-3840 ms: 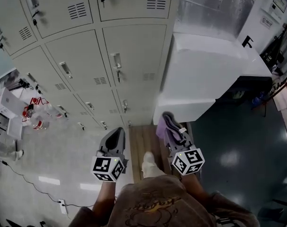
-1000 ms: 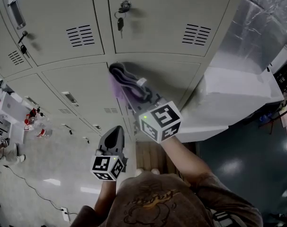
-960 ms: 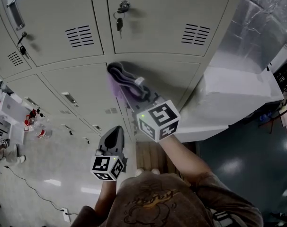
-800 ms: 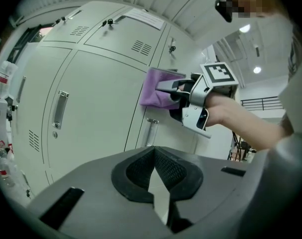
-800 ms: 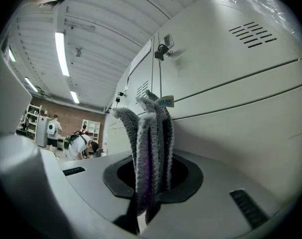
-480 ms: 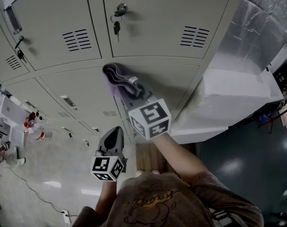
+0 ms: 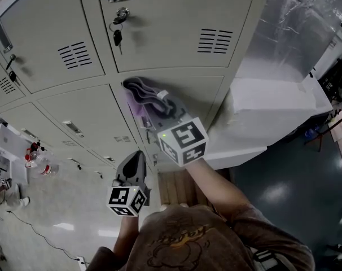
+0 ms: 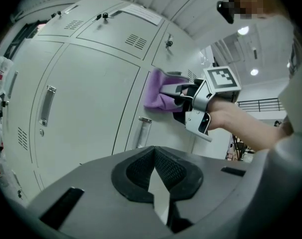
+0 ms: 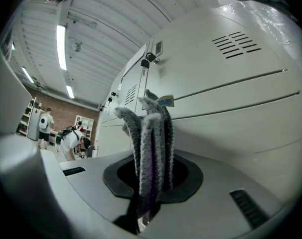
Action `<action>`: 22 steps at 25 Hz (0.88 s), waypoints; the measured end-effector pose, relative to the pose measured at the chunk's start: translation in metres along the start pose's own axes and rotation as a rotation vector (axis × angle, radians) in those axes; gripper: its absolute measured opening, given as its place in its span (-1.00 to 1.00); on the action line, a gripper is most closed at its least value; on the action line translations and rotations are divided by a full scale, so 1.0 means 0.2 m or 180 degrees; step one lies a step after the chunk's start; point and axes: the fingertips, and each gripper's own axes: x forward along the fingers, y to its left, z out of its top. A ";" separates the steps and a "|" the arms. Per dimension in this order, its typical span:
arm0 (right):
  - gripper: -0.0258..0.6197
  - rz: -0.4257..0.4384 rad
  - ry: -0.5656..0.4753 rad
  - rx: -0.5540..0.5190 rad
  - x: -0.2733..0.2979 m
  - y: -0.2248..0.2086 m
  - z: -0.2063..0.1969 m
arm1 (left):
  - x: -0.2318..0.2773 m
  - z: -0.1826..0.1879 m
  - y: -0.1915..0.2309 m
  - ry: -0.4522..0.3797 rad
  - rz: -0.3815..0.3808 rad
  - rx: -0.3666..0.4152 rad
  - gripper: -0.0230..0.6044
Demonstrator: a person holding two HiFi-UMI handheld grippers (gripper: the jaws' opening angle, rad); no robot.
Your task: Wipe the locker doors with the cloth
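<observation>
A folded purple-grey cloth (image 7: 144, 91) is pressed against a beige locker door (image 7: 196, 97), near that door's upper left corner. My right gripper (image 7: 157, 105) is shut on the cloth, its marker cube toward me. In the right gripper view the cloth (image 9: 152, 128) stands up between the jaws, with the locker door (image 9: 235, 88) beside it. My left gripper (image 7: 137, 157) hangs lower, away from the doors, shut and holding nothing. The left gripper view looks past its closed jaws at the cloth (image 8: 160, 90) and the right gripper (image 8: 185, 91).
A key (image 7: 117, 36) hangs from the lock of the door above. A white cabinet (image 7: 272, 103) and a foil-wrapped panel (image 7: 295, 21) stand right of the lockers. Bottles (image 7: 38, 160) sit on the floor at left. People (image 9: 74, 143) are far down the room.
My right gripper rose from near the floor up to the locker door with the cloth. Over the last second it slid the cloth slightly left. The left gripper stayed put.
</observation>
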 end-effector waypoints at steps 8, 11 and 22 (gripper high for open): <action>-0.75 -0.0210 -0.0011 -0.0061 -0.14 -0.16 0.01 | 0.06 -0.02 -0.09 0.0048 -0.0135 0.0027 -0.92; -0.75 -0.0310 -0.0014 -0.0085 -0.20 -0.23 0.02 | 0.07 -0.03 -0.12 0.0065 -0.0179 0.0035 -0.92; -0.73 -0.0752 -0.0022 -0.0097 -0.42 -0.50 0.05 | 0.13 -0.07 -0.23 0.0128 -0.0377 0.0021 -0.92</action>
